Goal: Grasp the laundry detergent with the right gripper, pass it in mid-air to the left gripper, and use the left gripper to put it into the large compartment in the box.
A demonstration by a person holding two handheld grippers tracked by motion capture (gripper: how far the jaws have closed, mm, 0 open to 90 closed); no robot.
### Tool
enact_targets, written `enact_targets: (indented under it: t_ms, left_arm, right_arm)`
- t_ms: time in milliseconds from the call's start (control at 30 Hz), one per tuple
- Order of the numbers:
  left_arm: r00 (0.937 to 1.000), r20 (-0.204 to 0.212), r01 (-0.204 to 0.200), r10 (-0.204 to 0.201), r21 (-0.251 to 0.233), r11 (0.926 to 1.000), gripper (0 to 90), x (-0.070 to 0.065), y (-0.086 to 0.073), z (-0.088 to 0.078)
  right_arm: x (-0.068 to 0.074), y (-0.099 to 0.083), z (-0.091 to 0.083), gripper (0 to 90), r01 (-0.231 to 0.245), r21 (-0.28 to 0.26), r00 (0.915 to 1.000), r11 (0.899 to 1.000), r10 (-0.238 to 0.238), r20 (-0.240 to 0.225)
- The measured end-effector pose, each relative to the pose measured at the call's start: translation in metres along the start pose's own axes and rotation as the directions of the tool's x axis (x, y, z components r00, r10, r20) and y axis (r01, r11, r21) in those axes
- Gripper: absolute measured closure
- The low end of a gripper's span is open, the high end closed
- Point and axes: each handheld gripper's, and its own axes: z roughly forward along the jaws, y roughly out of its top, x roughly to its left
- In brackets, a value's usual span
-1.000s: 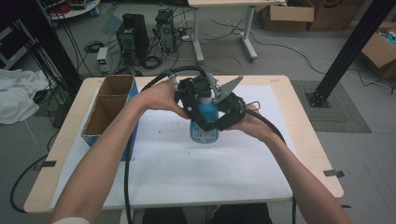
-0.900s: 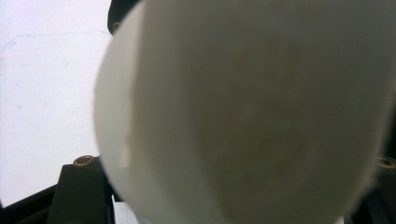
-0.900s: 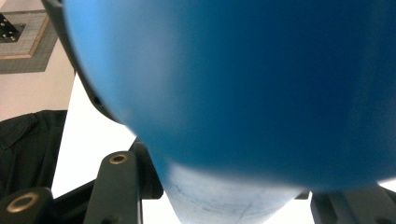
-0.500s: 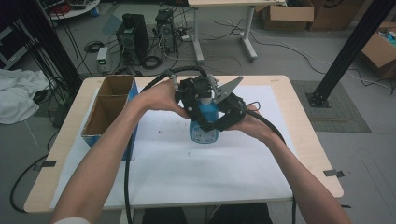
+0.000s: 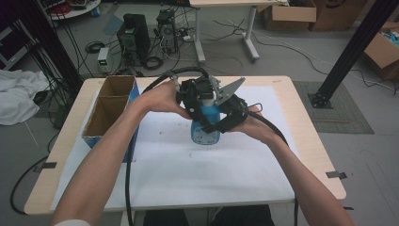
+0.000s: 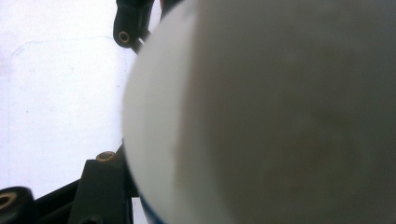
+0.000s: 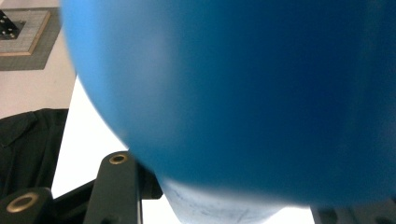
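A blue bottle (image 5: 205, 133) with a pale lower part stands upright on the white mat (image 5: 188, 174) at mid-table. My right gripper (image 5: 225, 117) comes in from the right and is shut on the bottle's blue body (image 7: 243, 93), with one black finger (image 7: 116, 186) against it. My left gripper (image 5: 197, 99) sits over the bottle's top. Its jaws have just been closing on the white cap (image 6: 261, 116). A black finger (image 6: 102, 186) touches the cap's side. Both hands hide the bottle's neck in the high view.
An open cardboard box (image 5: 110, 106) with a blue outer side stands at the table's left edge. Black cables trail from both grippers toward the person. Computer cases, cables and a desk leg stand on the floor beyond the far edge.
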Motion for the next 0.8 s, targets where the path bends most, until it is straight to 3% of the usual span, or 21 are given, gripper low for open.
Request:
enact_targets:
  t_ms: [333, 800]
  left_arm:
    - [0.9998, -0.003, -0.017, 0.017, 0.004, 0.9998, 42.2, -0.0020, 0.0018, 0.0017]
    - [1.0000, -0.003, -0.009, 0.009, -0.005, 1.0000, 42.9, -0.0030, 0.0005, 0.0037]
  right_arm:
    - [0.0017, -0.0016, -0.0011, 45.0, 0.013, 0.002, 0.9998, 1.000, -0.013, 0.014]
    - [0.0002, -0.0053, -0.0002, 43.8, 0.020, -0.023, 0.9998, 1.000, -0.020, 0.007]
